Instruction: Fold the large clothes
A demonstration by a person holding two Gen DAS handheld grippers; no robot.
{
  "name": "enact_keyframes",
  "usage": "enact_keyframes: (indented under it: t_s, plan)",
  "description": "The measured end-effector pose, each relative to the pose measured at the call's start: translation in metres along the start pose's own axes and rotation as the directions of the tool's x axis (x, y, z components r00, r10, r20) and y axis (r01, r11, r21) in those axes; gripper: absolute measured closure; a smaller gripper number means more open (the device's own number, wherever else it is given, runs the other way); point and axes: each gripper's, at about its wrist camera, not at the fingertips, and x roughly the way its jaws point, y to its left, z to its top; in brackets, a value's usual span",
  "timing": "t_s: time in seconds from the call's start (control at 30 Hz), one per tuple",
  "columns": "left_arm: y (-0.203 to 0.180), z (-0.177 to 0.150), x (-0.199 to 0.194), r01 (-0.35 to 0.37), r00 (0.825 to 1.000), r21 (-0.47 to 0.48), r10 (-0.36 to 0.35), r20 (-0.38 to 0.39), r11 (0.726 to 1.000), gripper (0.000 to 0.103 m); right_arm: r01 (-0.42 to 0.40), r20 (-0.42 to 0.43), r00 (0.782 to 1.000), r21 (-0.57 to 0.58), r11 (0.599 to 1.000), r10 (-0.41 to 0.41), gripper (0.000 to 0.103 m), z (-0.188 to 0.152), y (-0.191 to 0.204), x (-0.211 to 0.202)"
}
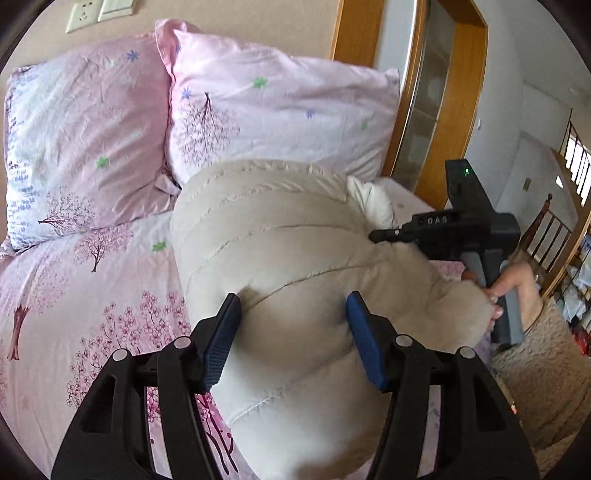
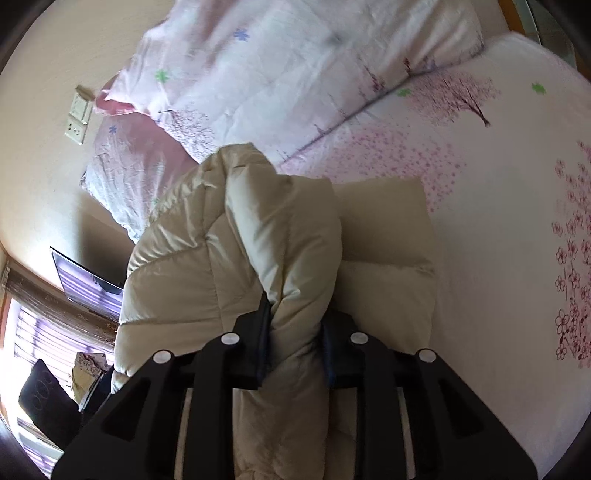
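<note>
A cream quilted puffer jacket [image 1: 277, 236] lies bunched on the pink floral bed sheet [image 1: 74, 295]. A white fur trim [image 1: 369, 199] pokes out at its far side. My left gripper [image 1: 295, 332] has its blue pads set wide, pressing into both sides of a thick bulge of the jacket. My right gripper [image 2: 295, 339] is shut on a narrow fold of the jacket [image 2: 192, 266], which rises in front of it. In the left wrist view the right gripper [image 1: 376, 236] bites into the jacket's right edge, held by a person's hand [image 1: 509, 288].
Two pink floral pillows [image 1: 85, 129] [image 1: 277, 103] stand against the wall behind the jacket. A wooden door frame [image 1: 406, 74] is at the right, and wall sockets [image 1: 81, 14] at the top left. The bed sheet [image 2: 498, 221] spreads to the right. A window with blinds [image 2: 37, 332] is at the left.
</note>
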Motion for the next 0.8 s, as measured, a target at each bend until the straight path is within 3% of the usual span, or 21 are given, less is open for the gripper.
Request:
enact_keyframes:
  t_s: [0.27,0.53,0.6,0.7,0.8]
  plan:
    - [0.016,-0.011,0.032,0.047,0.994,-0.07,-0.053,-0.1,0.996,0.04,-0.047,0.001,0.999,0.112,0.993,0.047,0.08,-0.014,-0.027,0.003]
    - [0.009,-0.016,0.048,0.004,0.988,-0.018,-0.007,-0.153,1.0,0.038,-0.066,0.022,0.998,0.175,0.982,0.063,0.078,-0.026,-0.04,0.002]
    - [0.008,-0.016,0.046,0.0,0.988,-0.004,0.0,-0.152,1.0,0.038,-0.028,0.026,0.999,0.159,0.987,0.024,0.072,-0.025,-0.033,-0.004]
    - [0.007,-0.015,0.03,0.001,0.993,0.011,0.0,-0.119,1.0,0.038,0.114,0.097,0.988,0.082,0.99,-0.122,0.055,-0.031,-0.012,-0.032]
    - [0.011,-0.012,0.009,-0.002,0.998,-0.002,0.002,-0.059,1.0,0.035,0.173,0.224,0.96,0.007,0.985,-0.17,0.055,-0.047,0.011,-0.069]
